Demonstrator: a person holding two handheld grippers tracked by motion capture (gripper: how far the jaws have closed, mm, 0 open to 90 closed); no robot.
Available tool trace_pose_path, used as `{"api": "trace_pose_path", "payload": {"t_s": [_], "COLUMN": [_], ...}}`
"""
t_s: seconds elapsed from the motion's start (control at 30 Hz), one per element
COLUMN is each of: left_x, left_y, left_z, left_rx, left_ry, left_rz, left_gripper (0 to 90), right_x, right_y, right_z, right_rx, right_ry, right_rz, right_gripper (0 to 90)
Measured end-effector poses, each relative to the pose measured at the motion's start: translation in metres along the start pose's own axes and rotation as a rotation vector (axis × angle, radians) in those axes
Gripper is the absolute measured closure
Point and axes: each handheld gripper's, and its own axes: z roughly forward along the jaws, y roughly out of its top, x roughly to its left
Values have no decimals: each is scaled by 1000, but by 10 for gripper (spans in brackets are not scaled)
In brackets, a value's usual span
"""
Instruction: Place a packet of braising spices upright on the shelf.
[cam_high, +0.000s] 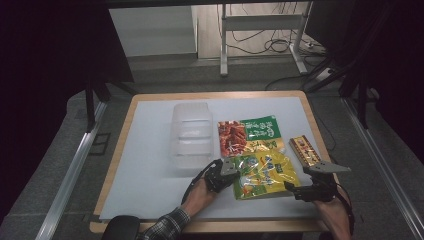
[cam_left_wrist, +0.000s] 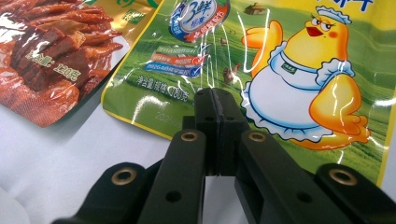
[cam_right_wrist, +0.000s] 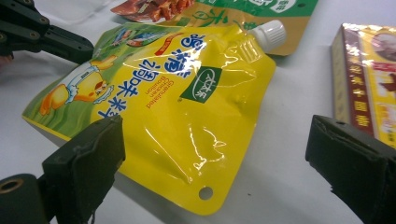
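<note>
Resting on the desk (cam_high: 150, 165), the left hand (cam_high: 200, 196) comes in from the bottom edge with a plaid sleeve (cam_high: 167, 225) and angles its gripper (cam_high: 235, 172) up and to the right, onto the left edge of the yellow pouch (cam_high: 264, 174). Its fingers (cam_left_wrist: 215, 112) are pressed flat together with nothing between them, tips over the pouch's near edge; whether they touch the film cannot be told.

Item count on the desk, left to right: one clear plastic tub (cam_high: 191, 135), one red-and-green packet (cam_high: 248, 135) beyond the pouch, one yellow pouch, one narrow box (cam_high: 305, 150).

The right hand (cam_high: 335, 212) enters at the bottom right, with its gripper (cam_high: 292, 187) pointing left at the pouch's lower right corner. Its fingers (cam_right_wrist: 86, 158) stand wide apart, with that corner lying between them and clear of both pads.

The left gripper view adds the pouch's printed chick figure (cam_left_wrist: 303, 88) and the meat picture on the packet (cam_left_wrist: 51, 56). The right gripper view adds the pouch's white screw cap (cam_right_wrist: 270, 33), a punched hole (cam_right_wrist: 204, 192) in the corner, and the left gripper (cam_right_wrist: 46, 35) at the far edge.
</note>
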Motion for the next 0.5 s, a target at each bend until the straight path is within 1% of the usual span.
{"api": "trace_pose_path", "payload": {"t_s": [0.1,0.3,0.4,0.5], "left_x": [0,-1,-1,0], "left_y": [0,-1,-1,-2], "left_z": [0,-1,-2,-2], "left_rx": [3,9,14,16], "left_ry": [-2,6,7,4], "left_rz": [-6,-4,-6,-9], "left_gripper": [900,900,900,900], "right_x": [-3,-6,-9,-11], "right_y": [1,3,4,6], "right_z": [7,22,29,37], "right_rx": [7,51,67,83], "right_ry": [34,89,119,160], "right_rz": [30,64,98,130], "right_gripper": [46,48,56,63]}}
